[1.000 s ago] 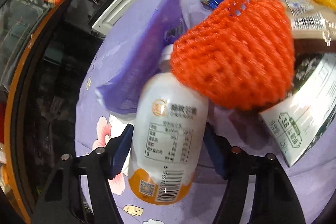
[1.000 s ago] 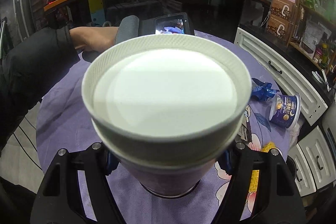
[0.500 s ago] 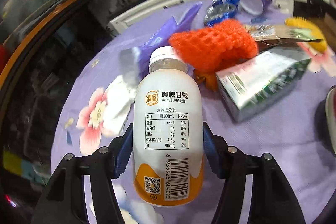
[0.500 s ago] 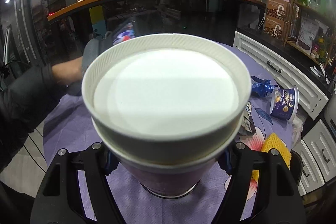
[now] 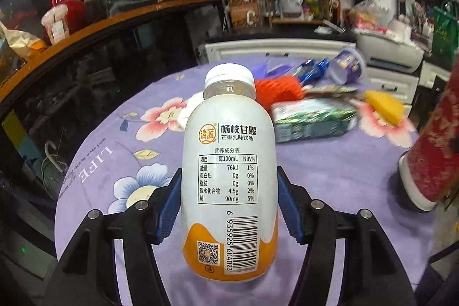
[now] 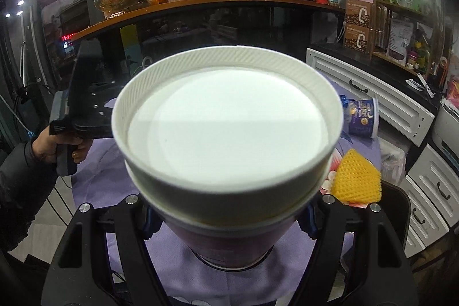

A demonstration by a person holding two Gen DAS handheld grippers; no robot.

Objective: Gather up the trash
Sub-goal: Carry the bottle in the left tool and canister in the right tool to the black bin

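The left gripper [image 5: 229, 208] grips a white drink bottle [image 5: 229, 177] between its blue pads [image 5: 169, 208]; both pads press on the bottle's lower body, the bottle stands upright between the jaws, and its white cap [image 5: 229, 75] points away from the camera. The bottle is clear of the purple floral tablecloth [image 5: 114, 162] below the jaws. Ahead of the left jaws and to their right lies the remaining trash: an orange foam net [image 5: 276, 91], a green-and-white carton [image 5: 309, 119] on its side, a yellow foam net [image 5: 384, 105], a blue wrapper [image 5: 311, 70] and a tipped blue yogurt cup [image 5: 347, 68]. The right gripper [image 6: 226, 217] is closed on a paper cup [image 6: 226, 134]; the cup's dark lower body sits between the jaws and its wide white rim faces the camera, filling most of the view. To the right of the right jaws the yellow foam net [image 6: 358, 182] rests on the tablecloth [image 6: 94, 179], with the yogurt cup [image 6: 363, 119] beyond it. To the left of these jaws a person's hand [image 6: 54, 145] holds the handle of the other gripper.
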